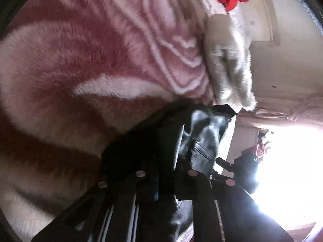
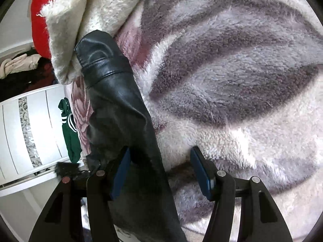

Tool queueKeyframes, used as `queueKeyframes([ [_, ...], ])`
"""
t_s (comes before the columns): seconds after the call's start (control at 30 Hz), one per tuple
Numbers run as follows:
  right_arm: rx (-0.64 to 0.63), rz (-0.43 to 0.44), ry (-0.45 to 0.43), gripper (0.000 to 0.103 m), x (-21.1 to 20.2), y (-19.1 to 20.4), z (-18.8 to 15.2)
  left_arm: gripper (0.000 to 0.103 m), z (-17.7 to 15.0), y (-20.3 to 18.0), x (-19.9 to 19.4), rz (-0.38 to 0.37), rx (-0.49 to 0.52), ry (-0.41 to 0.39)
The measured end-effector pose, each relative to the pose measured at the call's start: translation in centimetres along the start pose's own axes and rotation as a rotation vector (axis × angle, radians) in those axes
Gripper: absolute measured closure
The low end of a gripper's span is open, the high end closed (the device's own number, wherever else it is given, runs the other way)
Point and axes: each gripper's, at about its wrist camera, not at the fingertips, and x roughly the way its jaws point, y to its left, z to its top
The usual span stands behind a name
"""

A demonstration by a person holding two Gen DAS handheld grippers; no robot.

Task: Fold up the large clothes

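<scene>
Fluffy plush blanket with pink, mauve and white floral pattern, spread as the work surface, filling most of both wrist views. White panelled cabinet with a vertical silver patterned strip, at the left of the right wrist view. Beige curtain gathered by a tie, at the right of the left wrist view, next to a brightly overexposed window

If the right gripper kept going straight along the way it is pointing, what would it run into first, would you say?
Most likely the black leather garment, which already lies between the open fingers of the right gripper, against the left one. Beyond it lies the fluffy patterned blanket; depth is hard to judge.
</scene>
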Motion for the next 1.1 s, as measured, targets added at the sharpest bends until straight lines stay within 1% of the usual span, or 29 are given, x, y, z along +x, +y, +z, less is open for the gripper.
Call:
queueKeyframes([
  [0.03,-0.014,-0.012,0.0,0.04,-0.5,0.3,-0.2,0.077,-0.5,-0.7,-0.9,0.022,0.015,-0.017],
  [0.07,-0.033,-0.018,-0.003,0.04,-1.2,0.5,-0.5,0.075,-1.4,-1.7,-2.2,0.07,0.042,-0.046],
  [0.1,-0.049,-0.022,-0.009,0.04,-1.7,0.7,-0.8,0.072,-2.4,-2.6,-3.3,0.097,0.069,-0.073],
  [0.17,-0.067,-0.038,-0.015,0.04,-2.6,0.9,-1.8,0.071,-5.0,-4.4,-5.4,0.182,0.117,-0.111],
  [0.2,-0.065,-0.041,-0.015,0.04,-3.0,0.7,-2.4,0.071,-6.4,-5.0,-6.1,0.209,0.13,-0.131],
  [0.23,-0.06,-0.037,-0.012,0.04,-3.2,0.6,-2.9,0.071,-8.4,-6.0,-6.8,0.258,0.157,-0.159],
  [0.3,-0.033,-0.023,0.003,0.04,-3.5,-0.2,-4.6,0.074,-10.8,-7.0,-7.1,0.314,0.195,-0.184],
  [0.33,-0.023,-0.022,0.005,0.04,-3.4,-0.4,-5.2,0.08,-12.2,-7.7,-6.6,0.349,0.217,-0.18],
  [0.37,-0.014,-0.024,0.009,0.04,-3.4,-0.9,-6.0,0.09,-12.7,-7.9,-5.7,0.366,0.232,-0.171],
  [0.4,-0.008,-0.032,0.014,0.04,-3.2,-1.3,-6.8,0.1,-13.2,-8.0,-4.7,0.401,0.248,-0.158],
  [0.47,0.0,-0.061,0.025,0.04,-2.7,-1.9,-8.5,0.101,-13.1,-6.2,-2.9,0.469,0.241,-0.136],
  [0.5,-0.006,-0.081,0.028,0.04,-2.4,-1.9,-9.3,0.103,-12.6,-4.8,-1.7,0.504,0.213,-0.129],
  [0.57,-0.026,-0.156,0.02,0.04,-2.0,-2.0,-10.9,0.102,-11.5,-2.2,-0.6,0.486,0.145,-0.118],
  [0.6,-0.034,-0.18,0.015,0.04,-2.0,-2.1,-11.4,0.101,-10.9,-1.3,-0.3,0.47,0.13,-0.12],
  [0.67,-0.04,-0.222,0.005,0.04,-1.7,-2.0,-12.8,0.099,-10.1,-0.6,-0.1,0.444,0.13,-0.119],
  [0.7,-0.036,-0.227,0.001,0.04,-1.7,-2.0,-13.1,0.099,-9.7,-0.2,0.2,0.434,0.144,-0.111],
  [0.8,-0.005,-0.237,-0.018,0.04,-1.7,-1.8,-14.4,0.099,-8.9,0.8,-0.4,0.354,0.113,-0.085],
  [0.83,0.006,-0.247,-0.021,0.04,-1.8,-1.7,-14.8,0.099,-8.9,0.6,-1.0,0.334,0.105,-0.071],
  [0.9,0.018,-0.262,-0.028,0.04,-2.0,-1.3,-15.8,0.099,-9.0,-0.6,-2.7,0.319,0.093,-0.03],
  [0.97,0.019,-0.258,-0.033,0.04,-2.5,-0.9,-17.3,0.099,-9.2,-2.3,-4.9,0.287,0.092,-0.019],
  [1.0,0.018,-0.253,-0.03,0.04,-2.7,-0.6,-18.0,0.099,-9.5,-3.3,-5.7,0.287,0.115,-0.032],
  [1.03,0.02,-0.254,-0.027,0.04,-2.8,-0.4,-18.5,0.096,-9.5,-4.4,-6.4,0.277,0.154,-0.048],
  [1.07,0.021,-0.254,-0.026,0.04,-2.8,-0.2,-19.4,0.092,-9.2,-4.8,-6.3,0.269,0.171,-0.002],
  [1.1,0.022,-0.253,-0.023,0.04,-2.7,-0.1,-20.2,0.087,-8.9,-5.3,-5.5,0.286,0.217,0.005],
])
